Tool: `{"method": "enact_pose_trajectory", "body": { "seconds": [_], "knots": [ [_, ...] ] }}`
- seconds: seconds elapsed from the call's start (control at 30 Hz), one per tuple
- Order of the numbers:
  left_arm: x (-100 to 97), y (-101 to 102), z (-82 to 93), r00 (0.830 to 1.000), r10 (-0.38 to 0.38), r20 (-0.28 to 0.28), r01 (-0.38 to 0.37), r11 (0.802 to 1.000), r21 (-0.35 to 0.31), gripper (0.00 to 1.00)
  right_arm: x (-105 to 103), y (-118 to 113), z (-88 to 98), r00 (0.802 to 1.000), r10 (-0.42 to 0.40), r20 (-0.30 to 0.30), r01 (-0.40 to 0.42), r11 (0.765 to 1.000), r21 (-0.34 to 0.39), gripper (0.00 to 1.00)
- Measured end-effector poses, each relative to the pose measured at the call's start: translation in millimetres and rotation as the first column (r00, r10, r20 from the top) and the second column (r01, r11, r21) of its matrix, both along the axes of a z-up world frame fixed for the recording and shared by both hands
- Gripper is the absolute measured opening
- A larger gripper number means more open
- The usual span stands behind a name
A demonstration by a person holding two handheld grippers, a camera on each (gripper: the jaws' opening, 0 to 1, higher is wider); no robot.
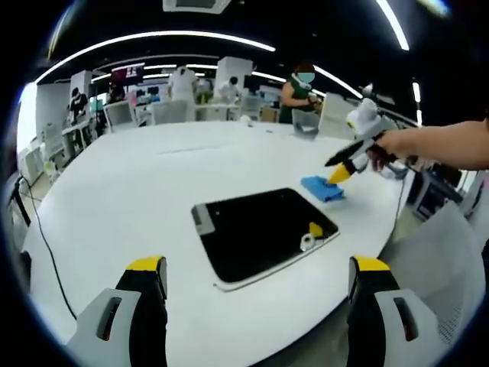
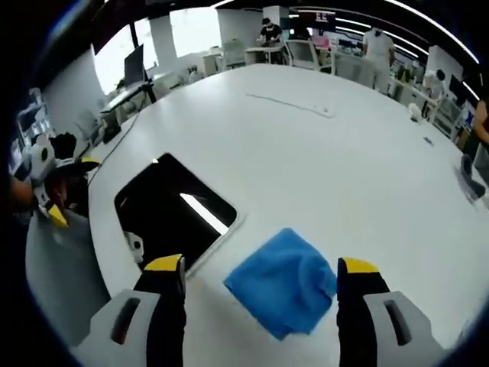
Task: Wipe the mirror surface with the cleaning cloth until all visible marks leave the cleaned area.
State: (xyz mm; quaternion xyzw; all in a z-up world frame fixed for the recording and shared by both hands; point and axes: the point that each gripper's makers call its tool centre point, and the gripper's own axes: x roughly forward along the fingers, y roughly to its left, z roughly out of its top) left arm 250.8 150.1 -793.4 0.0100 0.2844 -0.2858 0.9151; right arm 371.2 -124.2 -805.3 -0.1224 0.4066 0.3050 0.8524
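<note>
A dark rectangular mirror [image 1: 260, 233] with a white rim lies flat on the white table [image 1: 153, 176], just ahead of my left gripper [image 1: 258, 267], whose jaws stand wide open with nothing between them. Beyond the mirror's far right corner lies a crumpled blue cleaning cloth [image 1: 322, 188]. A hand holds my right gripper [image 1: 340, 173] right over it. In the right gripper view the cloth [image 2: 283, 281] lies on the table between the jaws of my open right gripper [image 2: 261, 264], which do not grip it. The mirror [image 2: 172, 210] sits to its left, and my left gripper [image 2: 53, 200] shows at the left edge.
A black cable [image 1: 46, 237] trails over the table's left side. A white mesh chair [image 1: 451, 260] stands at the table's right edge. Office chairs, desks and several people [image 1: 298, 92] are beyond the far side. A thin strip [image 2: 294, 103] lies on the table's far part.
</note>
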Motion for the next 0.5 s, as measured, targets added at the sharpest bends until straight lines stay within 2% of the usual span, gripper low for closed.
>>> {"method": "enact_pose_trajectory", "body": {
  "seconds": [0.1, 0.17, 0.23, 0.3, 0.37, 0.4, 0.43, 0.5],
  "knots": [
    [-0.6, 1.3, -0.5, 1.0, 0.002, 0.0, -0.002, 1.0, 0.006, 0.99, -2.0, 1.5, 8.1, 0.998, -0.009, 0.06, 0.008, 1.0, 0.022, 0.94],
    [-0.8, -0.7, 1.4, 1.0, -0.017, 0.024, 0.016, 0.999, 0.037, 0.99, -15.3, 3.0, 8.7, 0.996, -0.007, 0.088, 0.005, 1.0, 0.024, 1.0],
    [-1.8, -0.1, -0.8, 1.0, -0.018, 0.01, 0.018, 0.999, 0.041, 0.99, -23.3, -0.6, 12.0, 0.993, -0.011, 0.118, 0.009, 1.0, 0.014, 1.0],
    [-1.7, 0.7, -1.4, 1.0, -0.022, 0.007, 0.022, 0.999, 0.04, 0.99, -27.4, -5.2, 19.0, 0.985, -0.031, 0.172, 0.025, 0.999, 0.035, 1.0],
    [-2.0, -2.1, 0.6, 1.0, -0.017, -0.005, 0.017, 1.0, -0.007, 0.99, -31.4, -13.7, 29.3, 0.969, -0.092, 0.227, 0.074, 0.993, 0.087, 1.0],
    [-1.8, -0.7, 0.0, 1.0, -0.01, -0.006, 0.01, 1.0, 0.002, 0.99, -35.2, -16.4, 35.6, 0.959, -0.128, 0.252, 0.097, 0.986, 0.132, 1.0],
    [-0.7, 1.7, 2.0, 1.0, 0.002, 0.01, -0.002, 1.0, 0.009, 0.99, -42.2, -17.6, 36.1, 0.96, -0.139, 0.243, 0.103, 0.983, 0.152, 1.0],
    [-0.2, 3.8, 2.2, 1.0, 0.014, 0.014, -0.014, 1.0, 0.006, 0.99, -57.5, -23.1, 35.4, 0.96, -0.131, 0.246, 0.099, 0.985, 0.139, 1.0]
  ]
}}
